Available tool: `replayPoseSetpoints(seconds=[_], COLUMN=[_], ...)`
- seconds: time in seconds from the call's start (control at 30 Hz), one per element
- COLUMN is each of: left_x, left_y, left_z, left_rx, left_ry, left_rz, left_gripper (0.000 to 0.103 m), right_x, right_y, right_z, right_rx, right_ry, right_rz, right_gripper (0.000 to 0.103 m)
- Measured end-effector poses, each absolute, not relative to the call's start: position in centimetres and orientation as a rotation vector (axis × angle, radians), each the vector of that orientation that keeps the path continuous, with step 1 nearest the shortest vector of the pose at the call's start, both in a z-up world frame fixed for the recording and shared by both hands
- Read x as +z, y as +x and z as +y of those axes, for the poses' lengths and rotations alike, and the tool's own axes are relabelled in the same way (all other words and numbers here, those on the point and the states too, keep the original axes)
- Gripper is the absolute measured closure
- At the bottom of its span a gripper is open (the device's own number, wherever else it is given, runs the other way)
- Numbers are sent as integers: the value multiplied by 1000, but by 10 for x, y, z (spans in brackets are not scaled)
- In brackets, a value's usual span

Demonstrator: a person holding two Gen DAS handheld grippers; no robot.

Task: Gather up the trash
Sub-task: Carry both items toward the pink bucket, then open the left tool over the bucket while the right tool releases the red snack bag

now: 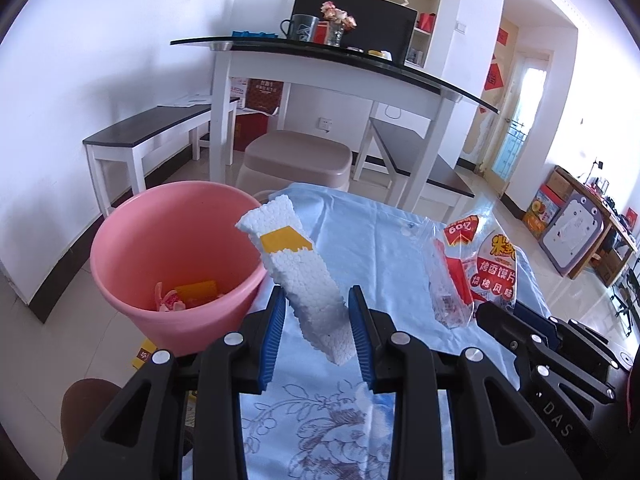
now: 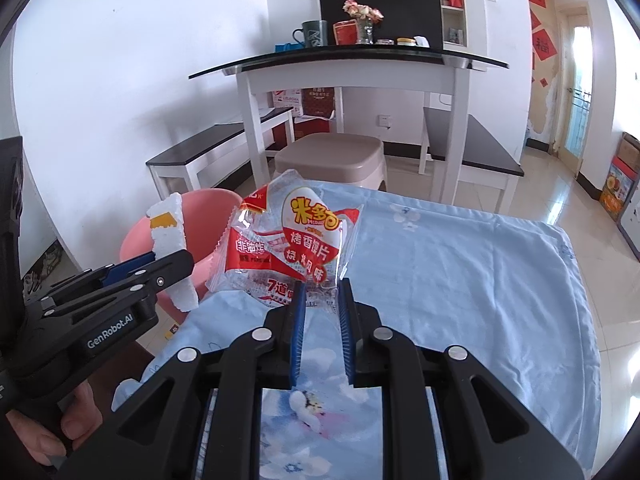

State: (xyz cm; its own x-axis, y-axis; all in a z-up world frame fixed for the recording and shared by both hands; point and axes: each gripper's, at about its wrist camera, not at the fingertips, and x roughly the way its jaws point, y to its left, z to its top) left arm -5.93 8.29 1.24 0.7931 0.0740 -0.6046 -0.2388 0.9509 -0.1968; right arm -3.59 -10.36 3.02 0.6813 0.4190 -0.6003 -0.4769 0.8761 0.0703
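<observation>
The left gripper (image 1: 316,300) clamps one white foam strip (image 1: 294,264), long axis toward 11 o'clock, over the blue cloth (image 1: 384,248) beside one pink bin (image 1: 168,256) at 10 o'clock. The right gripper (image 2: 322,292) pinches one snack wrapper (image 2: 292,240), standing toward 12.

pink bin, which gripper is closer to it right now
Left. The left gripper, holding the foam piece, is just beside the pink bin. The right gripper, holding the snack wrapper, is farther off, over the blue cloth.
</observation>
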Motion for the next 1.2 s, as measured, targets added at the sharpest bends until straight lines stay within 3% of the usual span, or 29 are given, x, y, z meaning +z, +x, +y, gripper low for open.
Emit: replayPoseSetpoints(seconds=[1.2], left_x=[-22], left_y=[-33], left_z=[246], left_rx=[467], left_ry=[-456], left_rz=[646], left_gripper=[71], right_x=[25], right_y=[14], right_z=[61], right_rx=[745], right_ry=[-218], right_rz=[653], right_gripper=[86])
